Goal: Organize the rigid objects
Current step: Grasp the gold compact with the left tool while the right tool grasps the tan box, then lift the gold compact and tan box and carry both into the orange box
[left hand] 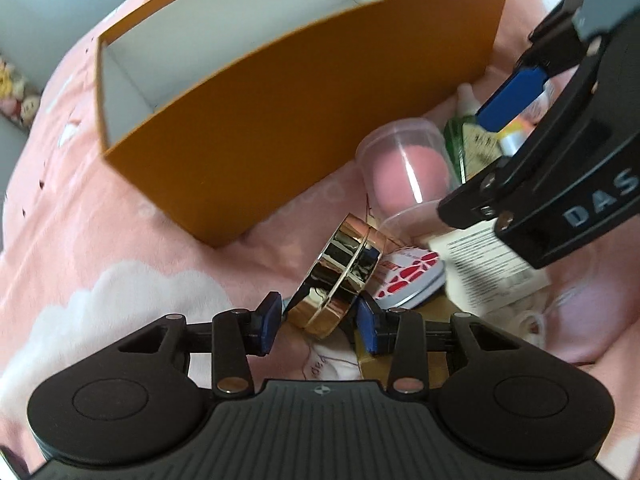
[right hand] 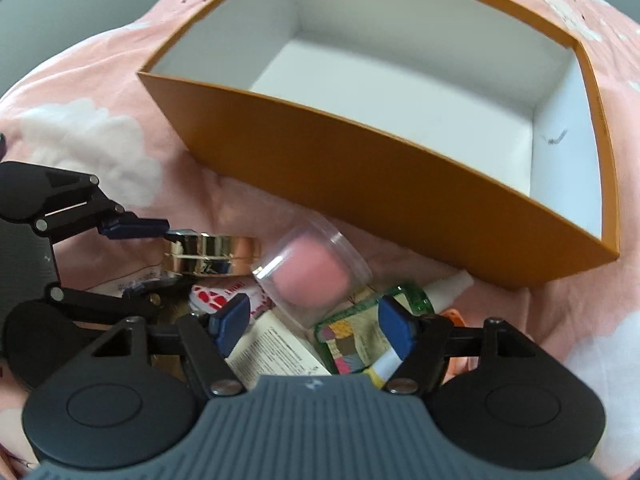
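An empty orange box (left hand: 280,112) with a white inside stands on a pink blanket; it also shows in the right wrist view (right hand: 380,176). My left gripper (left hand: 320,324) has its blue pads on both sides of a gold round compact (left hand: 340,276), tilted on edge; the compact also shows in the right wrist view (right hand: 208,254). My right gripper (right hand: 314,330) is open above a clear case with a pink sponge (right hand: 316,268), a white carton (right hand: 276,356) and a green-framed item (right hand: 356,340). The sponge case also shows in the left wrist view (left hand: 400,172).
A round white tin with red spots (left hand: 408,276) lies beside the compact. A small white-tipped bottle (right hand: 448,286) lies near the box's wall. The pink blanket (left hand: 100,260) has white cloud prints. Plush toys (left hand: 16,92) sit far left.
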`<state>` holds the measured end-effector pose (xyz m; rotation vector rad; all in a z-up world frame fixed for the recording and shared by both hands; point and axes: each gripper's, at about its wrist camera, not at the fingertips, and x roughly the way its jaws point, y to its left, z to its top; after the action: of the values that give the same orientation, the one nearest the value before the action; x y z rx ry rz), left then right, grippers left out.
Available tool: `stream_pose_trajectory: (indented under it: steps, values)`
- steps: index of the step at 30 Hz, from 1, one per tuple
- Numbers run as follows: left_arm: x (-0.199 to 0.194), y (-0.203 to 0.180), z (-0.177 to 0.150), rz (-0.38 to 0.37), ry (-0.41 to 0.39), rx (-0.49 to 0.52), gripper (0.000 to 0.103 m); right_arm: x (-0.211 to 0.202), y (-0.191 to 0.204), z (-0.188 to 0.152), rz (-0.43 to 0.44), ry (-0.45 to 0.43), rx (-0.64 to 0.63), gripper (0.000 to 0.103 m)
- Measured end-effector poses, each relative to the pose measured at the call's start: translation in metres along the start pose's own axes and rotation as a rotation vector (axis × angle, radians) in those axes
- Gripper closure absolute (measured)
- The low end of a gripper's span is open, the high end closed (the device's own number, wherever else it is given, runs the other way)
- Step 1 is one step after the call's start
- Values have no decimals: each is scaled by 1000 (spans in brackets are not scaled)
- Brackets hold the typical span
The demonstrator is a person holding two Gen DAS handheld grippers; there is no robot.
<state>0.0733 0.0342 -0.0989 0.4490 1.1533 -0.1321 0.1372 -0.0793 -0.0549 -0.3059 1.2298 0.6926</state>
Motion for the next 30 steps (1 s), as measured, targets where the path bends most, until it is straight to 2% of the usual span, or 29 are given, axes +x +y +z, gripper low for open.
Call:
stream_pose_trajectory:
  steps: [2,6,10,15,17,20,24,30]
  values:
    - [6,-6,2,16,-3,31,58,4,-5,0,13,19,24,32]
    - [3,-4,2,-7,-13,0,63,11,-9,-2,26,49,46,32]
    - [-12,10,-4,-50,-30,-132,71,11,-3,-1,52,39,19,32]
    - [-38,30,-16,-98,-55,-314,72,1,13,0,127,10,-71,37]
    - [-47,37,-21,-115,-52,-374,72,0,21,-1,163,16,-113,42]
    - [-62,43,-29,-120,-40,-429,72,1,33,-2,218,39,-169,44]
    - [-74,49,-43,-124,-20,-504,72,9,53,-3,247,78,-255,47]
    - [-66,54,-55,-128,-24,-584,72,27,78,-3,229,142,-369,47]
